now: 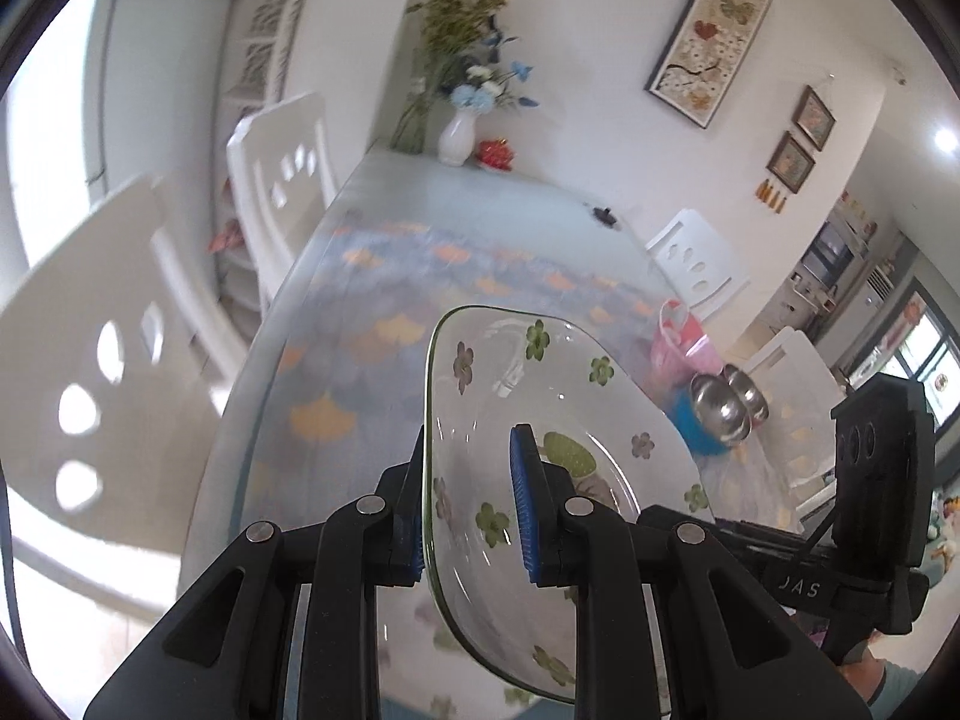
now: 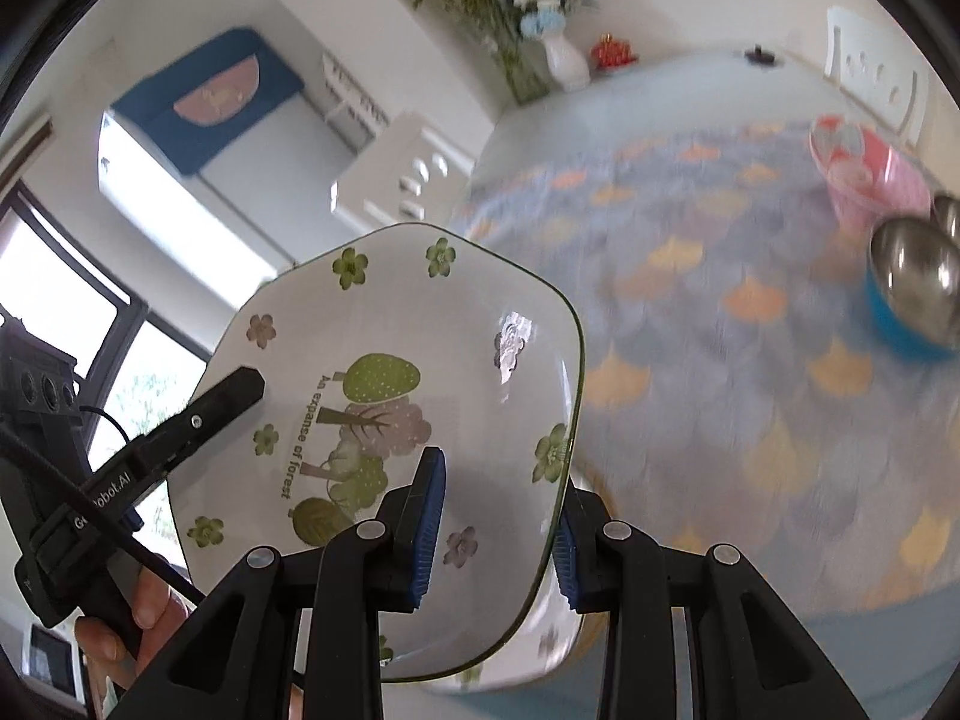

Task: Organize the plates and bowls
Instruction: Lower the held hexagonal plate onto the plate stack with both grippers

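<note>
A white squarish plate with green and mauve flowers and a tree print is held in the air above the table, tilted. My left gripper is shut on its left rim. My right gripper is shut on its right rim. The left gripper also shows in the right wrist view at the plate's far side. A pink bowl, two steel bowls and a blue bowl sit together on the table at the right.
The table has a blue cloth with orange leaf shapes. A white vase of flowers and a red object stand at its far end. White chairs line the left side, another the right.
</note>
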`<control>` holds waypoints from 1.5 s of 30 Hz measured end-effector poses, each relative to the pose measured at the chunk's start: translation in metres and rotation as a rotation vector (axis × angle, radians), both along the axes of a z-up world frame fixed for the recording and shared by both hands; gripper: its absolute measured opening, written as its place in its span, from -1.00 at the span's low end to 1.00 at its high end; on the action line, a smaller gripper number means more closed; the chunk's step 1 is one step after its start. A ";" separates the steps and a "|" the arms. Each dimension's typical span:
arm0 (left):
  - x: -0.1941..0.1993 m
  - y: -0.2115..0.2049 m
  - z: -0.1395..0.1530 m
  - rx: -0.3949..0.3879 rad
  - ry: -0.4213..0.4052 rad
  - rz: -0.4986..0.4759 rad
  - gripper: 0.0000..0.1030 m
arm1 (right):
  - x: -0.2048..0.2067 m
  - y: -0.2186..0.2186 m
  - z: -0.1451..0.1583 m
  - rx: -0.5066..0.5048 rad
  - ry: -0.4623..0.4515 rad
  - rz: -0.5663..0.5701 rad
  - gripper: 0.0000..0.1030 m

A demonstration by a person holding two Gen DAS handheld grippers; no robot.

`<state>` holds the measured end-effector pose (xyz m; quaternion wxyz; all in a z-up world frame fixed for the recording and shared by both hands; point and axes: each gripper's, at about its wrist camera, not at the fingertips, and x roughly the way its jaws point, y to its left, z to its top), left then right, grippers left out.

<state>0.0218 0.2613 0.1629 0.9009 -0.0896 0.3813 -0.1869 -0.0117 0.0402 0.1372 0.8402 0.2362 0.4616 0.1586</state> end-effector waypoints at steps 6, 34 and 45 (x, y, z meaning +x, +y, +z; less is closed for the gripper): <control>-0.031 0.013 -0.038 -0.011 0.082 0.030 -0.64 | -0.024 0.011 -0.026 -0.034 0.070 0.051 -0.37; -0.033 0.026 -0.117 0.013 0.288 0.060 -0.64 | -0.017 0.026 -0.070 -0.167 0.236 0.070 -0.37; -0.027 0.043 -0.103 0.048 0.271 0.072 -0.54 | -0.014 0.025 -0.049 -0.131 0.199 0.050 -0.38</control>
